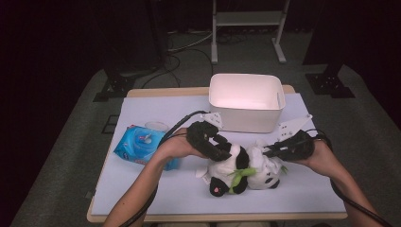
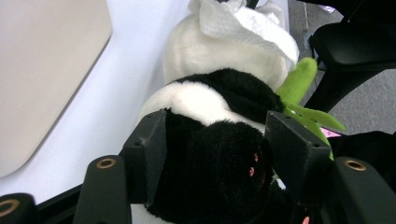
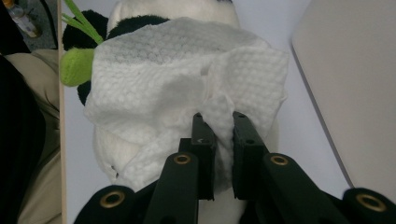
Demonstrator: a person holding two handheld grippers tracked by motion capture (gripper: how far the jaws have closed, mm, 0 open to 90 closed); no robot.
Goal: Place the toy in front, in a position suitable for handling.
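Note:
A black-and-white panda plush [image 1: 222, 166] lies on the table's front middle, with a green bamboo sprig [image 1: 241, 174] on its front. My left gripper [image 1: 221, 150] comes in from the left and is shut on the panda's black fur [image 2: 210, 186], which fills the gap between its fingers [image 2: 150, 154]. The right gripper [image 1: 270, 152] is shut on a white wipe [image 3: 177, 70]. That wipe is draped over the panda's white body [image 3: 116, 149]. In the left gripper view the wipe [image 2: 243, 23] sits on the far end of the plush.
A white bin [image 1: 246, 120] stands right behind the plush. A blue wet-wipe pack [image 1: 142, 144] lies at the left, by the left forearm. The lilac table cover [image 1: 156, 189] runs to the front edge.

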